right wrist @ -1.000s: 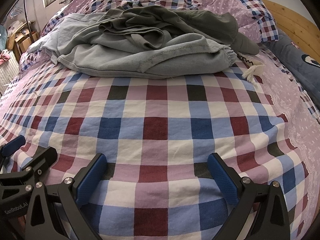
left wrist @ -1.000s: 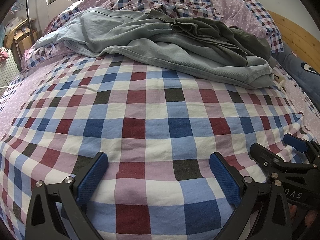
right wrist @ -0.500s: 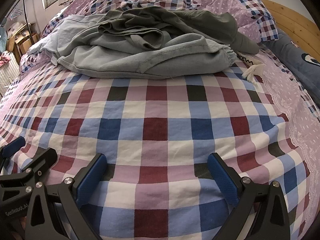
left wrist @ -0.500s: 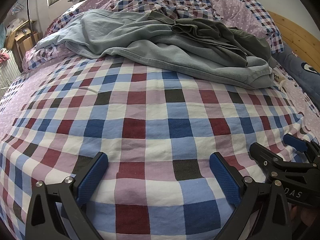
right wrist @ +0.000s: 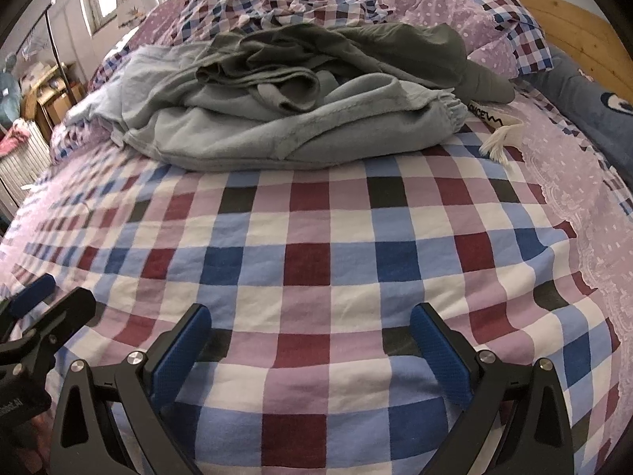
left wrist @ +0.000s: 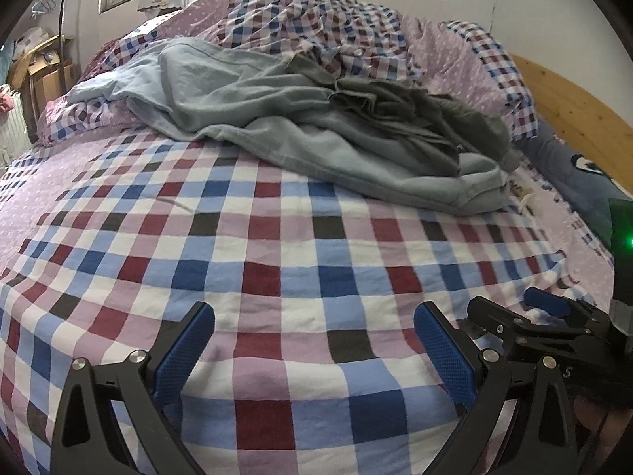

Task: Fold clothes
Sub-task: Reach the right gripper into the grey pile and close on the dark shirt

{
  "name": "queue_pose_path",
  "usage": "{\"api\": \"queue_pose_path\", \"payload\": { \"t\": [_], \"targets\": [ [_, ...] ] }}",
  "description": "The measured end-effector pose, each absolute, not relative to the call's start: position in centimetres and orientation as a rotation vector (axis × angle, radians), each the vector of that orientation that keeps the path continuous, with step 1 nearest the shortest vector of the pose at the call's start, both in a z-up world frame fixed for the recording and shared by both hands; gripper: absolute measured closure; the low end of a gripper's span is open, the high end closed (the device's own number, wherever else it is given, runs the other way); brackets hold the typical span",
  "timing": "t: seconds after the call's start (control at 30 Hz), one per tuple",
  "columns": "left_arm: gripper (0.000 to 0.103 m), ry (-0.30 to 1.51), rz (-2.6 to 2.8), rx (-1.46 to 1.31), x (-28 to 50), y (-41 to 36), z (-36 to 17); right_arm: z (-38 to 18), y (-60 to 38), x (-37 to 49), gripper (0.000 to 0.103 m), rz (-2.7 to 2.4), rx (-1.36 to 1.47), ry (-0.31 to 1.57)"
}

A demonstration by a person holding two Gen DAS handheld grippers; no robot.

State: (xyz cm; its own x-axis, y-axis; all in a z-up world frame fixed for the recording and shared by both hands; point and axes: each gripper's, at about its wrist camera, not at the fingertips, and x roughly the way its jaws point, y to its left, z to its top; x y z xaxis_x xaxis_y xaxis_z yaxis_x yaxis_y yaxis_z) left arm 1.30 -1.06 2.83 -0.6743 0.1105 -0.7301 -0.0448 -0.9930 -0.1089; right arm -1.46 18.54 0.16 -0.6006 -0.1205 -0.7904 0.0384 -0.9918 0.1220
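The grey clothes [left wrist: 316, 146] lay heaped at the far end of the bed [left wrist: 277, 269], their lower layers hidden under dark folds. Both the left gripper [left wrist: 314, 340] and right gripper [right wrist: 310, 338] hung spread wide and empty over bare checked cover, side by side, well short of the heap.

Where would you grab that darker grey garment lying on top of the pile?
Probably by the loose bunched folds of the darker grey garment that face the right gripper, coming from the near side. It lies on top of the light grey garment, and those raised ridges give the fingers something to pinch.
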Motion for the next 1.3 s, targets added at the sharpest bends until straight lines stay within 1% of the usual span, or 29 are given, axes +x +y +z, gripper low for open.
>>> {"api": "queue_pose_path", "payload": {
  "t": [0.1, 0.13, 0.17, 0.2, 0.23, 0.27, 0.3, 0.43, 0.63, 0.7, 0.97, 1.1, 1.13, 1.17, 1.2, 1.23, 1.3],
  "targets": [
    [0.001, -0.146, 2.791, -1.192, 1.6, -1.3, 3.4, 1.0, 19.2, -1.4, 0.002, -2.739, 1.313, -0.183],
    [0.001, -0.147, 2.791, -1.182, 1.6, -1.3, 3.6, 1.4, 19.3, -1.5, 0.007, -2.747, 1.291, -0.185],
    [0.001, -0.150, 2.790, -1.167, 1.7, -1.4, 3.9, 1.7, 19.5, -1.5, 0.016, -2.754, 1.274, -0.183],
    [0.001, -0.154, 2.790, -1.152, 1.8, -1.4, 4.2, 2.2, 19.6, -1.5, 0.021, -2.761, 1.259, -0.178],
    [0.001, -0.165, 2.784, -1.136, 1.9, -1.5, 4.5, 2.7, 20.0, -1.6, 0.030, -2.770, 1.241, -0.179],
    [0.001, -0.176, 2.778, -1.120, 2.0, -1.6, 4.8, 3.3, 20.3, -1.8, 0.036, -2.779, 1.222, -0.184],
    [0.001, -0.188, 2.771, -1.104, 2.1, -1.7, 5.1, 3.9, 20.8, -2.0, 0.038, -2.787, 1.200, -0.196],
    [0.001, -0.231, 2.760, -1.039, 2.4, -2.0, 6.3, 5.9, 22.2, -2.8, 0.039, -2.793, 1.112, -0.229],
    [0.001, -0.308, 2.751, -0.964, 2.6, -2.9, 7.6, 7.6, 20.8, -6.2, 0.040, -2.788, 1.075, -0.079],
    [0.001, -0.339, 2.748, -0.950, 2.6, -3.3, 7.9, 7.7, 20.3, -7.8, 0.041, -2.775, 1.083, -0.065],
    [0.001, -0.413, 2.732, -0.952, 2.2, -4.1, 7.9, 6.9, 18.7, -12.8, 0.051, -2.776, 1.119, 0.024],
    [0.001, -0.455, 2.718, -0.964, 2.0, -4.5, 7.8, 6.1, 18.0, -15.0, 0.056, -2.777, 1.155, 0.100],
    [0.001, -0.464, 2.714, -0.968, 2.0, -4.6, 7.7, 5.8, 17.8, -15.4, 0.062, -2.778, 1.166, 0.109],
    [0.001, -0.472, 2.709, -0.971, 2.0, -4.6, 7.7, 5.5, 17.7, -15.8, 0.073, -2.779, 1.178, 0.114],
    [0.001, -0.478, 2.707, -0.973, 2.0, -4.7, 7.7, 5.2, 17.6, -16.1, 0.081, -2.778, 1.192, 0.122],
    [0.001, -0.484, 2.704, -0.974, 1.9, -4.8, 7.6, 4.9, 17.3, -16.3, 0.095, -2.773, 1.207, 0.136],
    [0.001, -0.496, 2.698, -0.977, 1.9, -4.9, 7.6, 4.6, 16.7, -16.3, 0.099, -2.777, 1.209, 0.176]
  ]
}}
